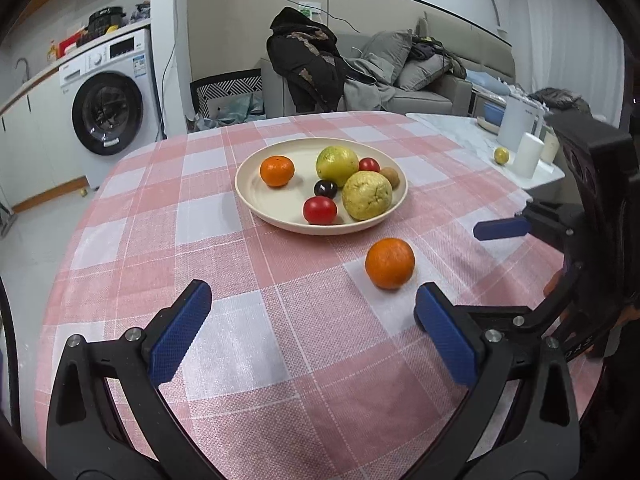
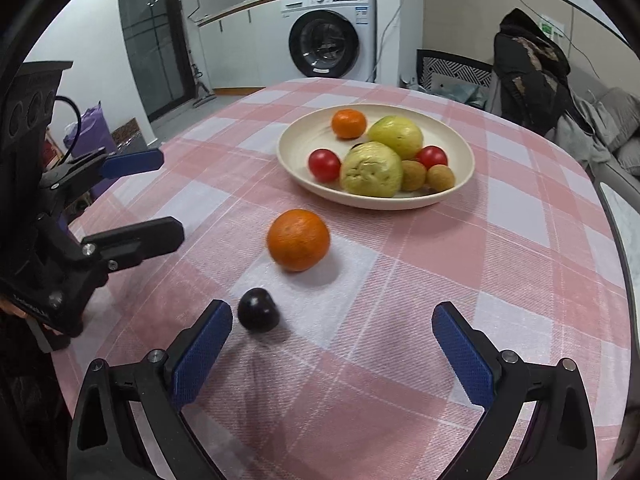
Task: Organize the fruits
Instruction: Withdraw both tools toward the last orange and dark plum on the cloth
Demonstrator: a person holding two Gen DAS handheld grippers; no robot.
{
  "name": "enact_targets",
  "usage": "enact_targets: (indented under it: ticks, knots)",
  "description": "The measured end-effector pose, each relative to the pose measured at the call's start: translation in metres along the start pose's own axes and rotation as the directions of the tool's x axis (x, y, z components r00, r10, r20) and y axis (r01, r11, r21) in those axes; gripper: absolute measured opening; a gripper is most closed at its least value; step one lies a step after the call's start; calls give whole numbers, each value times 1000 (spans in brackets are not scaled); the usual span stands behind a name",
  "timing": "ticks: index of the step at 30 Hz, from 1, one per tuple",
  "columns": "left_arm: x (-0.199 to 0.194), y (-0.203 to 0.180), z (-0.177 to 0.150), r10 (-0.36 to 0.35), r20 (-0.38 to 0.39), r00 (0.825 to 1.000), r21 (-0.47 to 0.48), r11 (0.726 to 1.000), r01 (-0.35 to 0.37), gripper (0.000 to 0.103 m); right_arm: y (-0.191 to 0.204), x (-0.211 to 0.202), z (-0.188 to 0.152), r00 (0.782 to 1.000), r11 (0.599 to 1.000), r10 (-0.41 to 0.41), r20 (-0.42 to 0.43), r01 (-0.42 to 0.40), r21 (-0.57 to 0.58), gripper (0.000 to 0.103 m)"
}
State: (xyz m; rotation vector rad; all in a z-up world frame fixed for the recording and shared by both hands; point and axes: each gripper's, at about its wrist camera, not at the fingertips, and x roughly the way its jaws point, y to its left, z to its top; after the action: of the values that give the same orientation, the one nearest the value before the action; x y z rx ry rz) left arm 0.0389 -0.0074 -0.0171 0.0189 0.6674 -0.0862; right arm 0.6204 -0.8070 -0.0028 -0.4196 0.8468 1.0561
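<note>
dark plum (image 2: 258, 315) beside orange (image 2: 298, 239), plate (image 2: 296, 174) beyond.

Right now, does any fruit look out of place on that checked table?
Yes. A large orange and a small dark round plum-like fruit lie loose on the pink checked tablecloth, outside the cream plate holding the other fruit. Nothing looks spilled or damaged.

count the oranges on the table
2. One small orange sits in the plate at its far left side. One bigger orange lies loose on the tablecloth in front of the plate.
</note>
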Motion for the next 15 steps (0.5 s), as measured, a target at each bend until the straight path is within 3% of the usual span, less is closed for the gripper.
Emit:
enact_targets:
  ticks: [4, 15]
  knots:
    - [0, -4, -2, 3, 0, 1000, 20, 1000, -3, 102, 9, 3, -1, 1000, 1000, 13, -12, -14, -22, 103]
    - [11, -2, -3, -18, -46, 999, -2, 1000, 18, 102, 21, 17, -3, 998, 997, -41, -53, 37, -75, 100]
